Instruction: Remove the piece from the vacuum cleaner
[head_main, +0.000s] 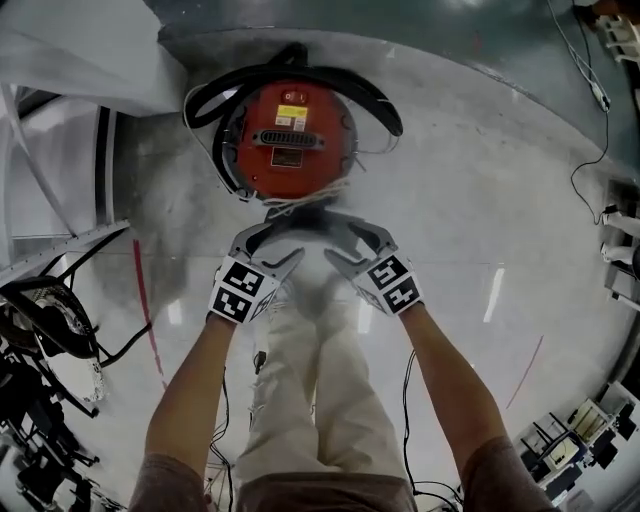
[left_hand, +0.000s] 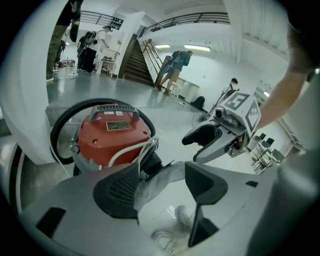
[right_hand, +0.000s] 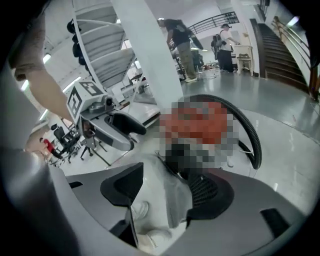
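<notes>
Left gripper (head_main: 268, 246), right gripper (head_main: 355, 246): fingers released, grey piece (left_hand: 162, 177) between. Risk: off-centre clamp slips; pull drags vacuum cleaner (head_main: 290, 140).

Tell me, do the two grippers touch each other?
Apart. The left gripper view shows the right gripper off to the side of the left gripper, with bare floor between them.

We see a glossy red vacuum cleaner (head_main: 290, 140) with a matt black ribbed hose (head_main: 385, 105) on a polished, reflective grey floor (head_main: 480, 200).
</notes>
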